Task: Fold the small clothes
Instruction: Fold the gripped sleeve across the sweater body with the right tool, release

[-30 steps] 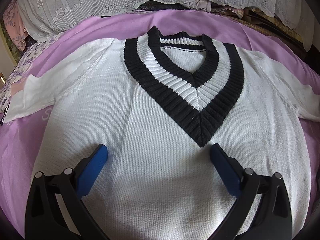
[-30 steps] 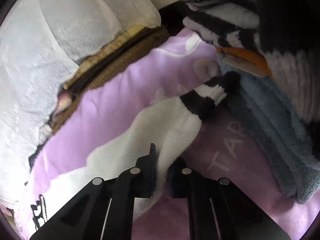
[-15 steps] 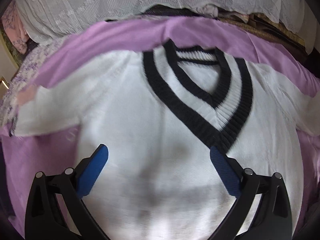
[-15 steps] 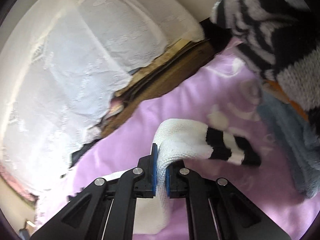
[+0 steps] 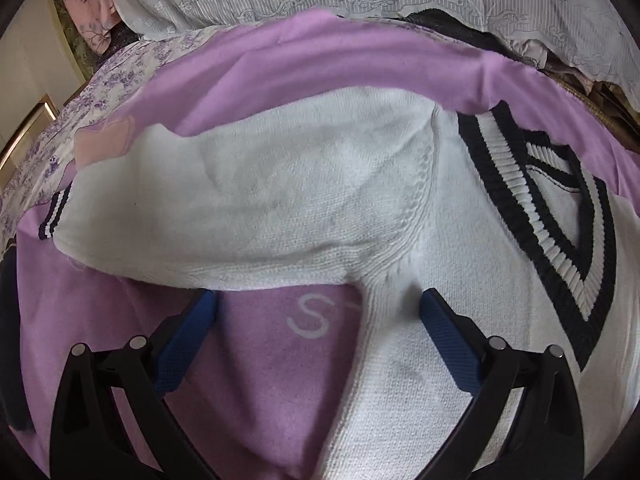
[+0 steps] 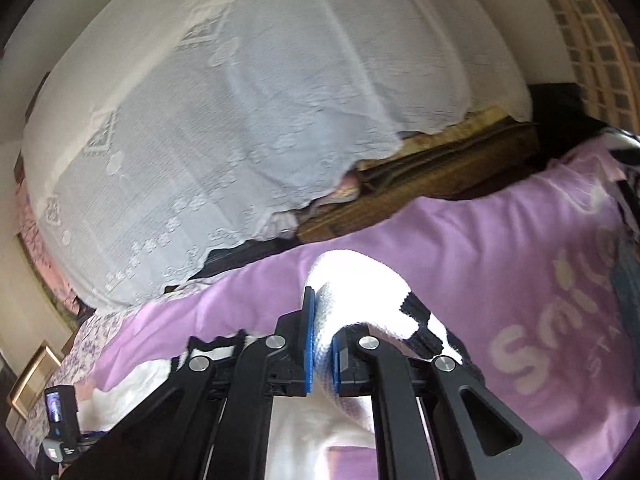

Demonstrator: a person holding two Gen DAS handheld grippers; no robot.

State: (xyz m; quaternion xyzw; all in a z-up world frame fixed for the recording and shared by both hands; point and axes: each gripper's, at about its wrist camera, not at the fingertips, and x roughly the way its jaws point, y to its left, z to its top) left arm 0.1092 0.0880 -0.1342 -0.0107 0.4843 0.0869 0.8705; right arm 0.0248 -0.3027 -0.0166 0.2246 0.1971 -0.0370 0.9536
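One sleeve [image 6: 360,280] clamped in my right claw [image 6: 320,354], frame centre | left claw [image 5: 318,312] spread, empty | step: sleeve fold | next: lay across sweater [image 5: 460,360]

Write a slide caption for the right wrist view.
Right gripper shut on the white knit sweater's sleeve, its black-and-white striped cuff draped over the purple blanket.

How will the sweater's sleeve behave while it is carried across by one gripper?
Probably floppy: the sleeve bends over the shut right gripper and its striped cuff droops. The thick knit likely grips the pads rather than slipping. The sweater body should mostly stay flat on the blanket.
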